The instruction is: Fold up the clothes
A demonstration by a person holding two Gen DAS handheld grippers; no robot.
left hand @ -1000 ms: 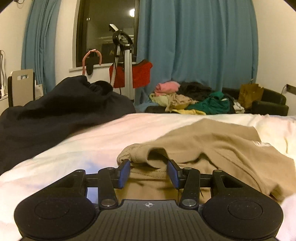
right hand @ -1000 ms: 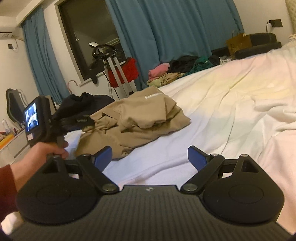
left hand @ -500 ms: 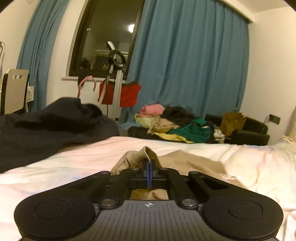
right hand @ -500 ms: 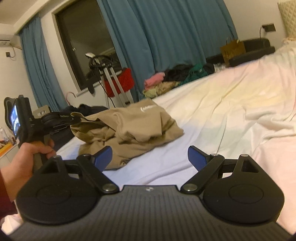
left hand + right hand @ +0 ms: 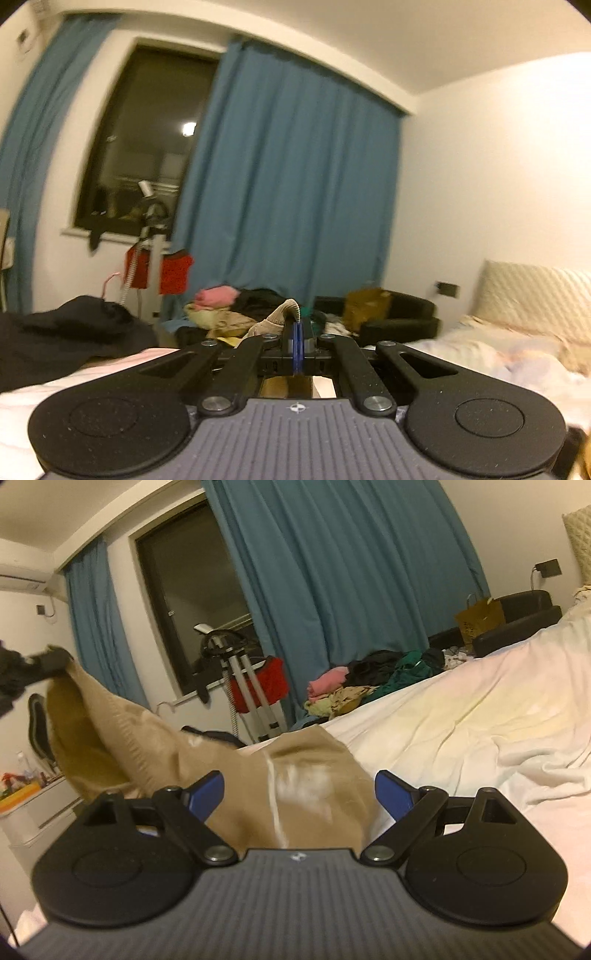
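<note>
Left gripper [image 5: 296, 345] clamped on tan sweatshirt [image 5: 295, 794], print unreadable.

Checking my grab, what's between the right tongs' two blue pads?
In the right wrist view, tan sweatshirt fabric fills the gap between the open right tongs, unpinched.

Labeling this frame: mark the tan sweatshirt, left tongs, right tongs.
tan sweatshirt [image 5: 303, 786]: right wrist view, blurred white print on the chest.
left tongs [image 5: 296, 345]: left wrist view, between the closed blue fingertips.
right tongs [image 5: 300, 794]: right wrist view, midway between the open fingertips.
</note>
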